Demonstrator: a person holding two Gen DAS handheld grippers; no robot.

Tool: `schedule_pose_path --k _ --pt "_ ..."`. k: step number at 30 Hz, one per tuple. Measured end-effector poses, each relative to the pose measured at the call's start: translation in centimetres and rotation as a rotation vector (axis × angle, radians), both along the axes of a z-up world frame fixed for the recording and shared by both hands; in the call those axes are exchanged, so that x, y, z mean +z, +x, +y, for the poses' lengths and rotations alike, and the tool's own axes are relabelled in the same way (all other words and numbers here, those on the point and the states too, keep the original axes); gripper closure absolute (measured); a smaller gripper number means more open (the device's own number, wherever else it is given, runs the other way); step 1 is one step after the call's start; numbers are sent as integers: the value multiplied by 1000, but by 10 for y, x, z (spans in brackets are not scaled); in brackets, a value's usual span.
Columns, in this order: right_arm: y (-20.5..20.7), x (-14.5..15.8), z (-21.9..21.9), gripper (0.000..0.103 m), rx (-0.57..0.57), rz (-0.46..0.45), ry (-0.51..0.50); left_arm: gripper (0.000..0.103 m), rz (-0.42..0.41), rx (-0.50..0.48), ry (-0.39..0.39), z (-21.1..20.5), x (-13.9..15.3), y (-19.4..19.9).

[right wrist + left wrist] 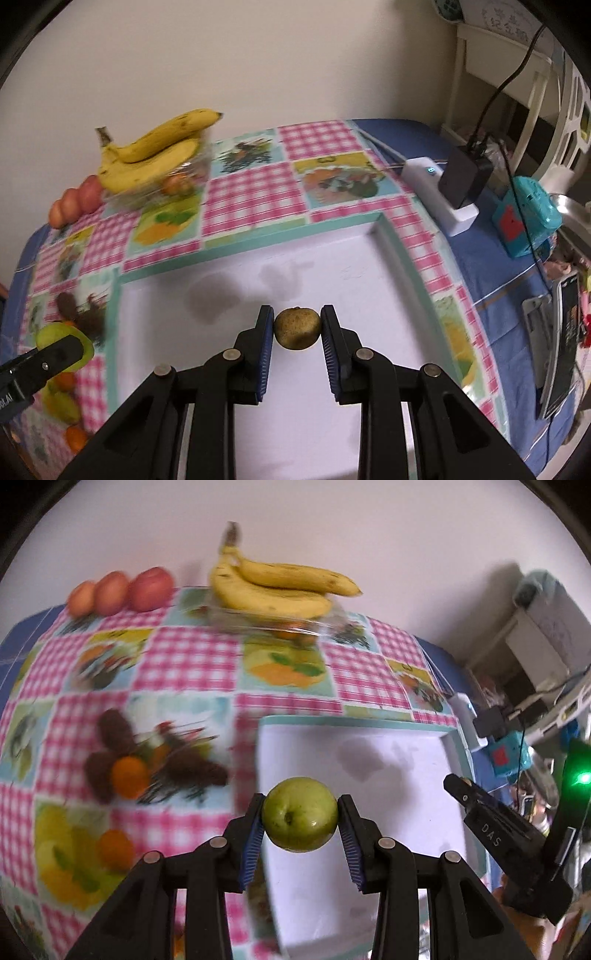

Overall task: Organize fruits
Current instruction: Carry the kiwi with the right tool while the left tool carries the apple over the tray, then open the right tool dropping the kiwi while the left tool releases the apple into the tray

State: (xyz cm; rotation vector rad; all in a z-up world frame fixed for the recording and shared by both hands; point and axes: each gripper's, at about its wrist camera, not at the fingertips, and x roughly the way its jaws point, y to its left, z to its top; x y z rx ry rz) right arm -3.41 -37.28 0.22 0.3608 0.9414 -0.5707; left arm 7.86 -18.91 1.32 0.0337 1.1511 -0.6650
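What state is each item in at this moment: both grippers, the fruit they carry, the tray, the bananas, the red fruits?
left gripper: shut on green apple, held over the tray.
right gripper: shut on brown fruit, held over the tray.
white tray: no fruit seen lying in it.
bananas: resting on a clear container.
red fruits: in a row at the table's far edge.

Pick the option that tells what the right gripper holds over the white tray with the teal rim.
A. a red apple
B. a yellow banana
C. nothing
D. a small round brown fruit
D: in the right wrist view the right gripper is shut on a small round brown fruit above the white tray with the teal rim; the yellow bananas lie far back on the table.
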Motion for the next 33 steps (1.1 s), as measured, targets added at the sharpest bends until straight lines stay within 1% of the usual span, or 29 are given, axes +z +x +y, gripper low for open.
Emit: schedule_pose_path --k 4,7,15,17,19,20,23,24,26,27,29,30,31,33 --pt "5 -8 -14 76 -18 -5 28 62 -20 -40 25 -23 -14 -1" --pt "9 -14 -21 76 -26 -1 39 62 -13 -45 38 -36 -25 3" --pt "14 -21 -30 76 -37 8 64 61 -1 -30 65 -44 -43 8" --pt "13 -19 -30 74 -41 4 73 61 4 -24 64 -42 -44 7" --pt "12 -15 -30 63 -45 0 72 60 3 -21 55 -38 -42 4" --pt "11 -13 -29 62 -43 -2 70 59 1 -23 51 -37 -40 2" --pt "5 -7 -26 62 -50 -14 78 51 -1 -27 38 -31 -32 -6" --pt "3 -5 -24 62 -52 -15 80 51 -5 -24 30 -28 -27 -9" --pt "-2 0 -18 58 -47 -13 76 49 -13 -20 20 -21 -18 -14" --pt "-4 2 -15 54 -42 -10 70 45 -20 -18 19 -18 -14 -16" --pt "-9 7 -7 52 -33 -2 55 39 -47 2 34 -6 -5 -22" --pt "-12 9 -4 50 -28 1 52 34 -56 18 44 1 -3 -23" --pt "-16 11 2 40 -24 5 50 32 -62 37 53 9 -1 -25" --pt "-22 12 9 32 -13 12 47 19 -68 85 74 28 1 -27"
